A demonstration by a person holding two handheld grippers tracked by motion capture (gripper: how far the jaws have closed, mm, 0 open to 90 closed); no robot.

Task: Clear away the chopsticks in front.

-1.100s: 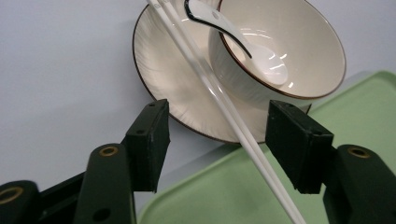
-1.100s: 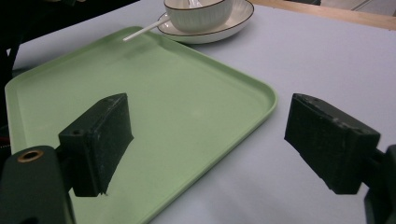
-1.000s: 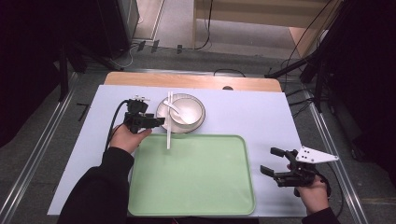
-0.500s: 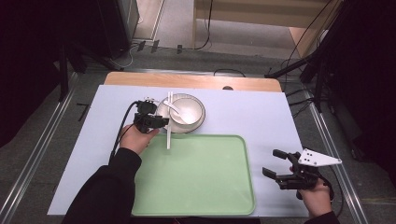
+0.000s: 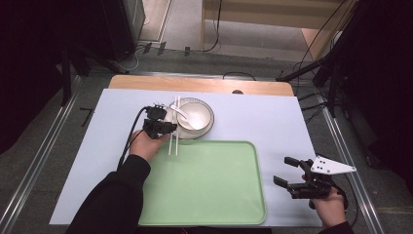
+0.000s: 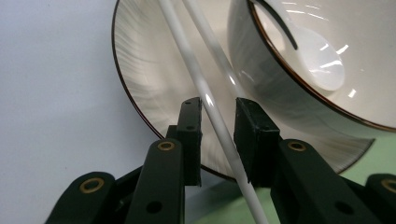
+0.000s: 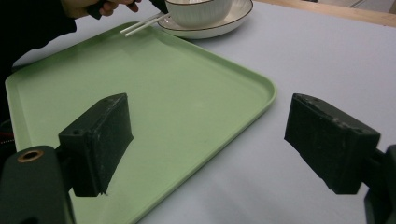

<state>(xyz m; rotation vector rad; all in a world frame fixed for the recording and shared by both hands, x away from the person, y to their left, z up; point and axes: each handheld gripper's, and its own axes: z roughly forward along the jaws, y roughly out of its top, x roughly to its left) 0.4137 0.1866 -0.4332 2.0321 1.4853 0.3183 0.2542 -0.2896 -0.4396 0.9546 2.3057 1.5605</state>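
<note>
Jaws of the left gripper (image 6: 217, 123) have just been closing around the chopsticks (image 6: 205, 93), not clamped yet; right gripper (image 7: 210, 144) gapes wide, idle.

On the counter (image 5: 272, 117), the left gripper (image 5: 165, 127) sits at the nine o'clock edge of the plate (image 5: 171, 113), its jaws just closing around the white chopsticks (image 5: 174, 139). A bowl (image 5: 197, 114) with a spoon (image 5: 184, 116) rests on the plate. At six o'clock lies the green tray (image 5: 209, 185). The right gripper (image 5: 287, 170) hovers at the tray's three o'clock, jaws apart.
</note>
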